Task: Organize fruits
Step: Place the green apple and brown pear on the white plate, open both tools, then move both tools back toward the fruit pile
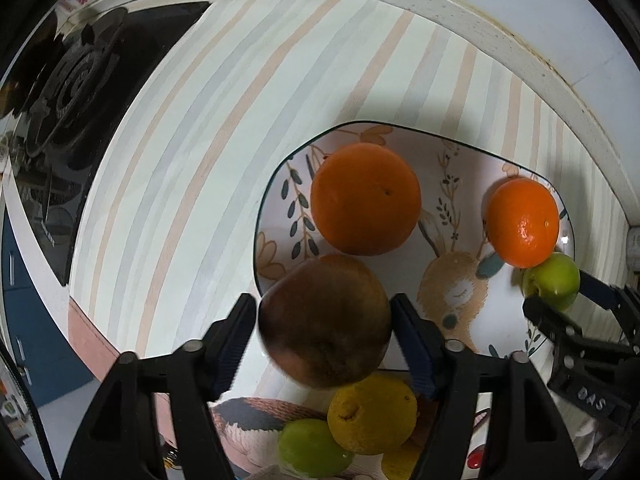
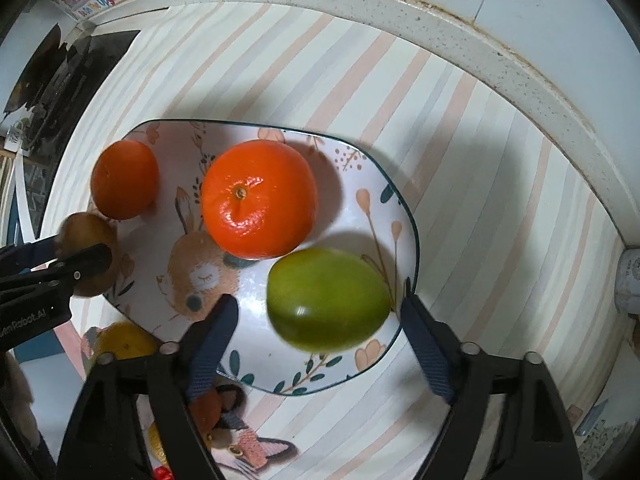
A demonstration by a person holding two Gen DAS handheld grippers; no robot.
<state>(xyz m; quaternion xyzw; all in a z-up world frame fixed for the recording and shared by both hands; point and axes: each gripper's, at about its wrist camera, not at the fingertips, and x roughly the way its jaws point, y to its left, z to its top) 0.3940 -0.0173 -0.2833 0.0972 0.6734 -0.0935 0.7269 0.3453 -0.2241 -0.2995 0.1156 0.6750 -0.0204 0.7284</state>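
Note:
A rabbit-patterned plate holds two oranges: a large one and a glossy one. My left gripper is shut on a brown fruit held over the plate's near-left rim. My right gripper is open, its fingers apart from a blurred green fruit that sits between them over the plate's right side.
A second patterned plate nearer me holds a yellow fruit and a green fruit. A black stove is at the far left. A raised counter edge and white wall run behind the striped mat.

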